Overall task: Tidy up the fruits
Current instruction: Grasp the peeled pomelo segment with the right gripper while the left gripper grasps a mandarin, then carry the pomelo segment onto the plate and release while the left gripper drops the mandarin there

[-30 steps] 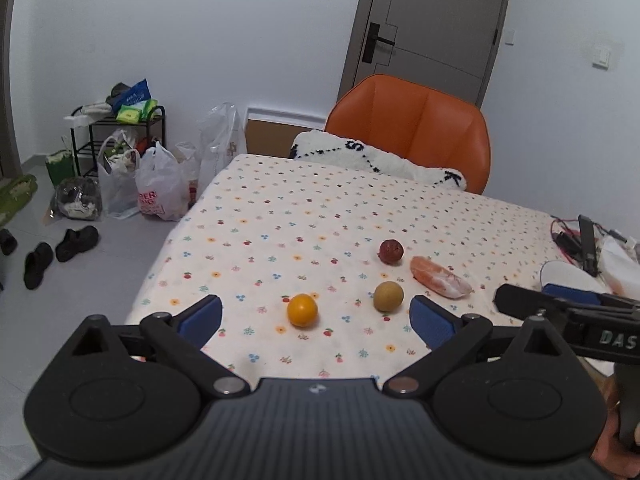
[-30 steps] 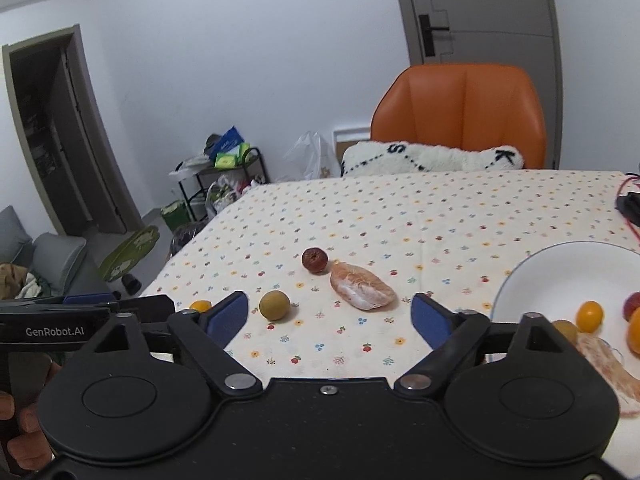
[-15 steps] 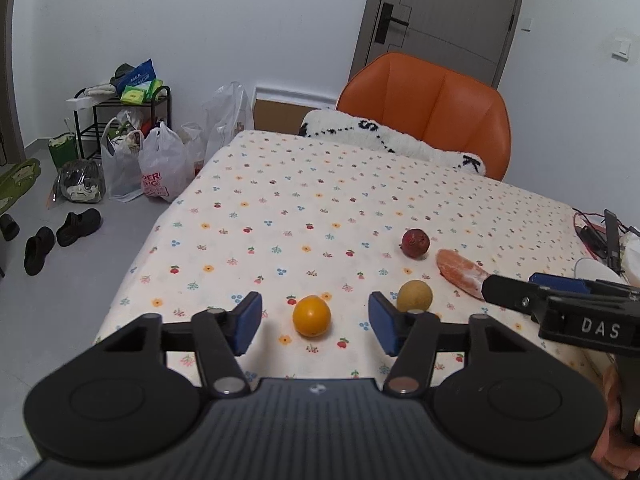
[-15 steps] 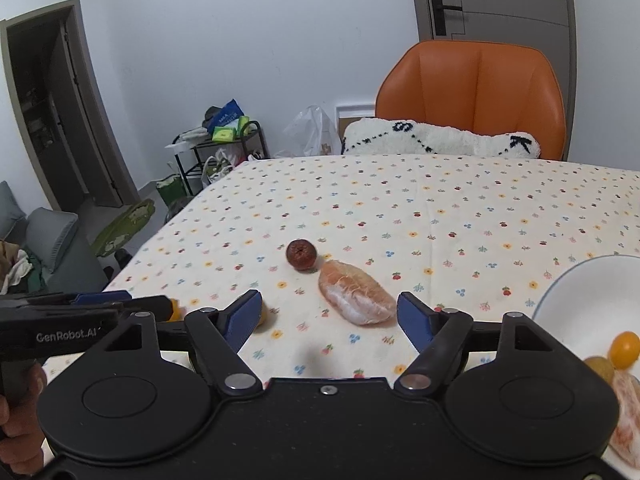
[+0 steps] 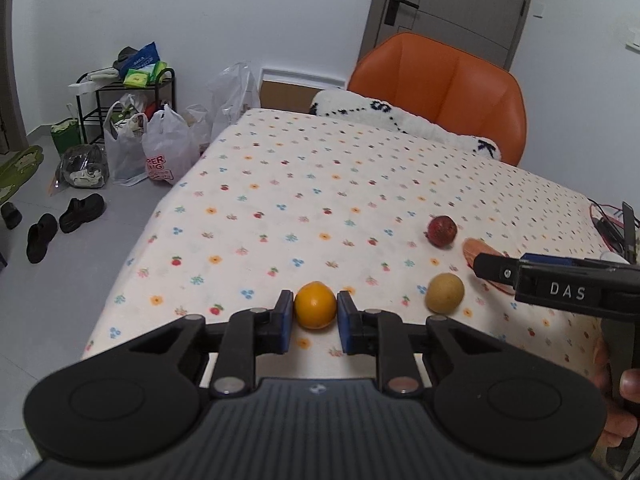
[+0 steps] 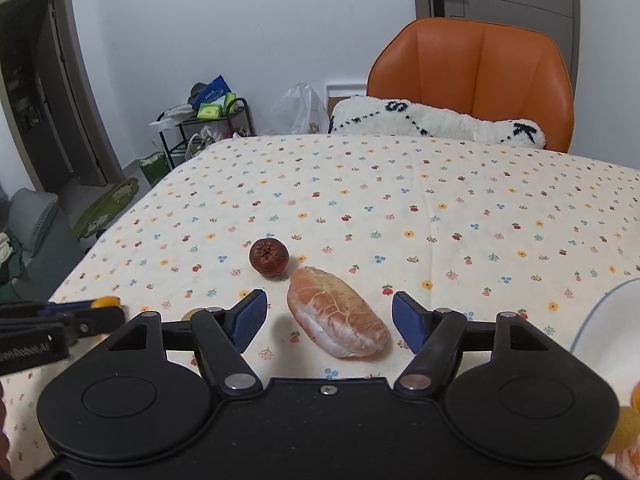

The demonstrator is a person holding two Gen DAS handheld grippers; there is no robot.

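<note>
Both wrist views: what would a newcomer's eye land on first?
The small orange near the table's front edge, pinched between the left gripper jaws. Next, the peeled pink citrus segment lying between the open right gripper jaws, with the big orange chair behind the flowered tablecloth.

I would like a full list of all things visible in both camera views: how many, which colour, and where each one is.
orange fruit: 1, orange, between left gripper's pads
round fruit: 1, yellow-brown, on tablecloth
dark fruit: 1, dark red, on tablecloth
peeled segment: 1, pink-white, between right gripper's open fingers
plate: 1, white, right edge
tablecloth: 1, cream, floral
chair: 1, orange, behind table
cushion: 1, white, on chair
shoes: dark, floor
bags: several, white, floor
left gripper: black, blue pads
right gripper: black, blue pads
</note>
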